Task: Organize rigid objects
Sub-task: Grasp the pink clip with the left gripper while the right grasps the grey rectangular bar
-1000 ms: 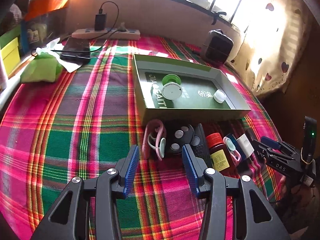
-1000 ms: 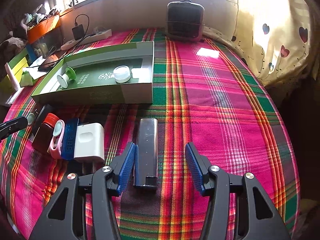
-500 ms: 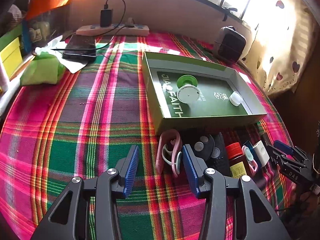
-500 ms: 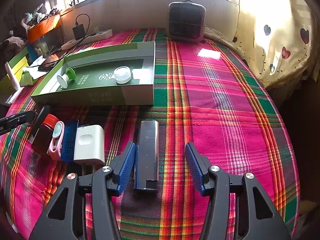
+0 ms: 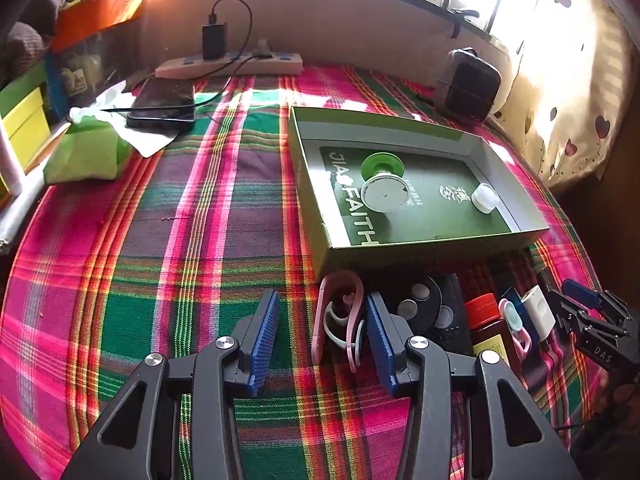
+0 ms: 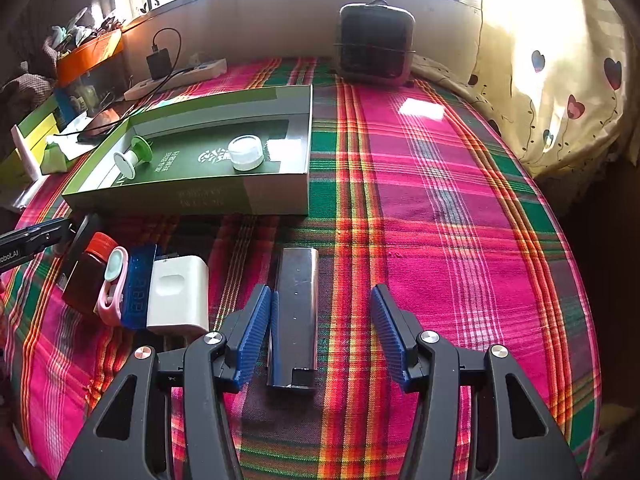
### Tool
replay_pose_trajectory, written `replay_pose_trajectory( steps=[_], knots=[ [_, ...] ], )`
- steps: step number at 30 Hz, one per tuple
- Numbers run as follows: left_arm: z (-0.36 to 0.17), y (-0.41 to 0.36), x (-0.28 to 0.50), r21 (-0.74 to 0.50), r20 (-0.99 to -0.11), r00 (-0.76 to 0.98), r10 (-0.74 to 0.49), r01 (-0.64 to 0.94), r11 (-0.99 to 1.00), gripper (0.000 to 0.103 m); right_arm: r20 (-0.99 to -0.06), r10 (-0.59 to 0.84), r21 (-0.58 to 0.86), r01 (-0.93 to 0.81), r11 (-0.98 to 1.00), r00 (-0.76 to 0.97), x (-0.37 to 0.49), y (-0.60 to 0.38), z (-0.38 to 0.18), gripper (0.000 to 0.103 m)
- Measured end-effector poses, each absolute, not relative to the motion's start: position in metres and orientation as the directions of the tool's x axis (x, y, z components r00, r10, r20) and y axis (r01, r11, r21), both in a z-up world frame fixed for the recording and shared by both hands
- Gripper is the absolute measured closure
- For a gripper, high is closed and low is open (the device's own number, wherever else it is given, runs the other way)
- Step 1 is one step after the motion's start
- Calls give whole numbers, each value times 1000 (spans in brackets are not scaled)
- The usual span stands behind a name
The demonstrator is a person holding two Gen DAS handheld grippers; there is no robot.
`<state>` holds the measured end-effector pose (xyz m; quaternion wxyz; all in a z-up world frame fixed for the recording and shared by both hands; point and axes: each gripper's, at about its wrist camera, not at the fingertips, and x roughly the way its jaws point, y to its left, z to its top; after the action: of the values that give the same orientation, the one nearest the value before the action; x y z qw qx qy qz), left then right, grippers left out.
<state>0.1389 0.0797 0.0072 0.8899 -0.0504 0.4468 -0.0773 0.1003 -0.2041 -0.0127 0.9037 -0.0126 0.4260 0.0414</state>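
Note:
An open green box (image 5: 436, 248) lies on the plaid cloth and holds a green-and-white spool (image 5: 382, 184) and a white cap (image 5: 485, 198). In front of it lie a pink clip (image 5: 340, 320), a black round-button device (image 5: 424, 308), a brown bottle with a red lid (image 5: 490, 328) and a white adapter (image 6: 178, 294). My left gripper (image 5: 322, 334) is open, and the pink clip lies between its fingers, close to the right one. My right gripper (image 6: 318, 330) is open around a dark metallic bar (image 6: 296, 316), which lies against the left finger.
A power strip with a charger (image 5: 228, 64), a phone (image 5: 162, 104) and a green pouch (image 5: 84, 154) lie at the back left. A small dark heater (image 6: 374, 46) stands by the window. A curtain (image 6: 560, 80) hangs at the right.
My left gripper has shifted left, so the pink clip moved from centre to beside the right finger. My right gripper crept slightly forward along the metallic bar.

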Motion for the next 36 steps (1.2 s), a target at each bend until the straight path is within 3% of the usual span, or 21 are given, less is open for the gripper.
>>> replay_pose_trajectory(
  steps=[6, 13, 20, 36],
  knots=[
    [7, 84, 138, -155, -790, 590, -165, 69, 986, 72, -770, 70, 18, -89, 996, 635, 100, -205, -13, 51],
    [7, 87, 136, -148, -790, 595, -149, 52, 988, 80, -767, 68, 26, -75, 997, 638, 99, -210, -12, 60],
    [7, 86, 135, -141, -786, 602, -140, 47, 989, 81, -764, 67, 36, -62, 997, 642, 99, -214, -11, 76],
    [8, 88, 135, -147, -787, 601, -140, 39, 988, 81, -759, 84, 53, -68, 996, 646, 98, -215, -11, 79]
  ],
)
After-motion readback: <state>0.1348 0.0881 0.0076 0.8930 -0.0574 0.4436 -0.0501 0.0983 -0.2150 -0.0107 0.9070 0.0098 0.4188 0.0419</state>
